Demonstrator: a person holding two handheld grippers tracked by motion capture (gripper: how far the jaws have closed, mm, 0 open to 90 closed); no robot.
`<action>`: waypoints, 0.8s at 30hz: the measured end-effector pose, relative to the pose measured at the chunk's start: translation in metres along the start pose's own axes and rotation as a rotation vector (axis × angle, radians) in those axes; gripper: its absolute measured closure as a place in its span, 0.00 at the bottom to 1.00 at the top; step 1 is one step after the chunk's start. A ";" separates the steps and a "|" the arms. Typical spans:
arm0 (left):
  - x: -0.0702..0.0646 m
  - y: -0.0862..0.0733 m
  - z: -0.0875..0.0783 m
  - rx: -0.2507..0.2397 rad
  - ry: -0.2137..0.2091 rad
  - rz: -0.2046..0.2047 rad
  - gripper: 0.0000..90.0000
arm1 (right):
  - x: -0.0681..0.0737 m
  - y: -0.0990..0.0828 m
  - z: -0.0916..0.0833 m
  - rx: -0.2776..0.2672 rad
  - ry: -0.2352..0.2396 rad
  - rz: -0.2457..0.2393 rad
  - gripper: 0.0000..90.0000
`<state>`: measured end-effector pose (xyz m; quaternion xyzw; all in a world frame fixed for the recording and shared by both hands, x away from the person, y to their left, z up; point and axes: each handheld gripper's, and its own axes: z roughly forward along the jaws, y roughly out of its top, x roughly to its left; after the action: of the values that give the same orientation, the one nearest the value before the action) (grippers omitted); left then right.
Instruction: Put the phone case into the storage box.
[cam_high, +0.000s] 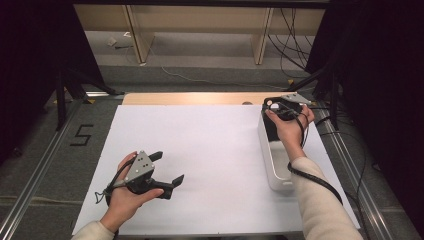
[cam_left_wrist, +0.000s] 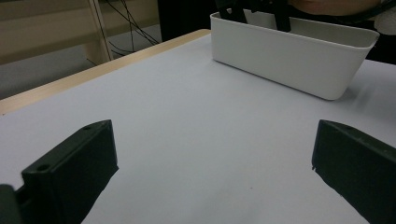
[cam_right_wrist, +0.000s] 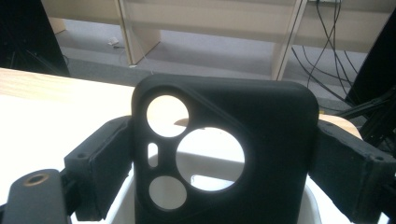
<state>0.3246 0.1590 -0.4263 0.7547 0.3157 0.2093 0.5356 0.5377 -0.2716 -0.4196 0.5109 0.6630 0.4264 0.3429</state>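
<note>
High view: right tool (cam_high: 281, 111) grips a black phone case (cam_right_wrist: 224, 154) by its sides, upright, right over the far end of the white bin (cam_high: 276, 165). Bin's long side runs near-to-far. Left tool (cam_high: 161, 175) is open, empty, well apart on the tabletop (cam_high: 210, 150).

Left gripper (cam_high: 167, 169) agape; right gripper (cam_high: 280, 107) clamped.

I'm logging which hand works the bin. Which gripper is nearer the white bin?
Right. The right gripper is at the far end of the white bin, shut on a black phone case. The left gripper hovers open, well away across the table.
</note>
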 end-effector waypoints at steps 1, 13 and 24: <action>0.000 0.000 0.000 0.000 0.000 0.000 0.00 | 0.000 0.000 0.000 0.002 -0.001 -0.001 0.14; 0.000 0.000 0.000 -0.002 -0.001 -0.001 0.00 | -0.004 -0.003 0.006 0.013 -0.013 0.001 0.14; 0.000 0.000 0.000 -0.002 0.001 -0.002 0.00 | -0.003 0.003 -0.001 -0.001 0.017 0.000 0.04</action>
<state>0.3248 0.1588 -0.4263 0.7539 0.3166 0.2093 0.5363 0.5383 -0.2740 -0.4162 0.5071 0.6657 0.4311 0.3374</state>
